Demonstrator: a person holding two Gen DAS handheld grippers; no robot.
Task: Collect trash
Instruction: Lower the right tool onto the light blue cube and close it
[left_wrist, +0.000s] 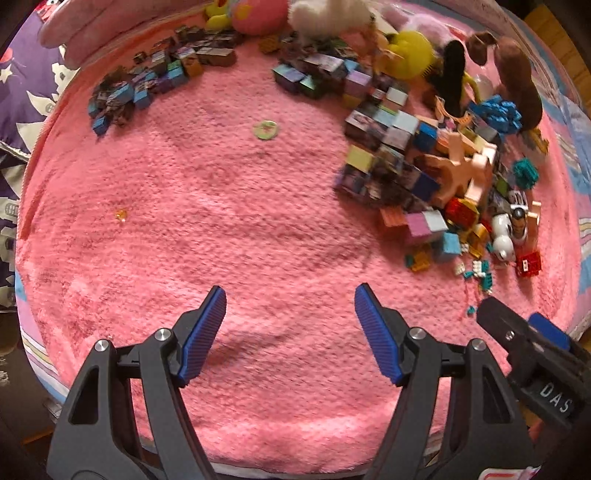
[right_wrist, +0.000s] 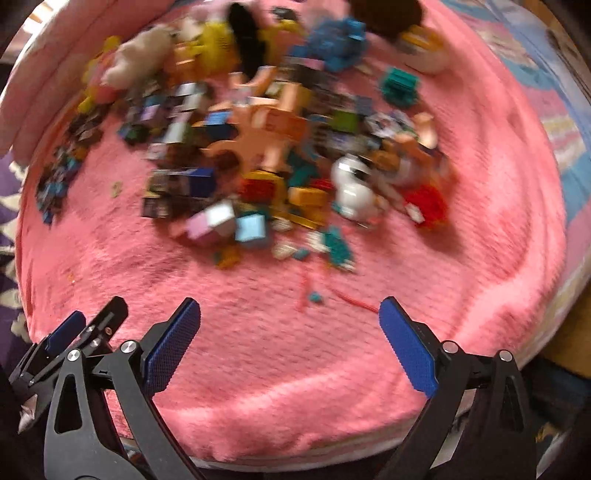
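Both grippers hang over the near edge of the pink blanket (left_wrist: 258, 221), and both are spread wide with nothing between the fingers. The left gripper (left_wrist: 290, 334) faces the bare middle of the blanket; the right gripper (right_wrist: 290, 347) sits just to its right, its tip poking into the left view's lower right corner. Fingers released on both sides: a ready stance, I'd say, since nothing has been chosen yet.

So where's the trash? In the left view a small round green disc (left_wrist: 265, 130) lies alone in the far middle, well apart from everything, and a tiny orange scrap (left_wrist: 120, 214) sits out to the left. Those loners look like the likeliest targets, though what they really are is too small to tell. A thin red thread (right_wrist: 352, 298) lies just beyond the right gripper, near some teal bits (right_wrist: 338, 249).

The toy pile (left_wrist: 436, 173) crowds the right and far side: picture cubes, bricks, a white figure (right_wrist: 352, 188), plush toys along the far rim. A smaller block cluster (left_wrist: 147, 85) sits far left. Heaped at the edges like that, they leave the centre open.

The right view is blurred, so that hand seems to be swinging. My guess: the left goes for the disc, a long forward reach; the soft pile may make pinching something so flat tricky.
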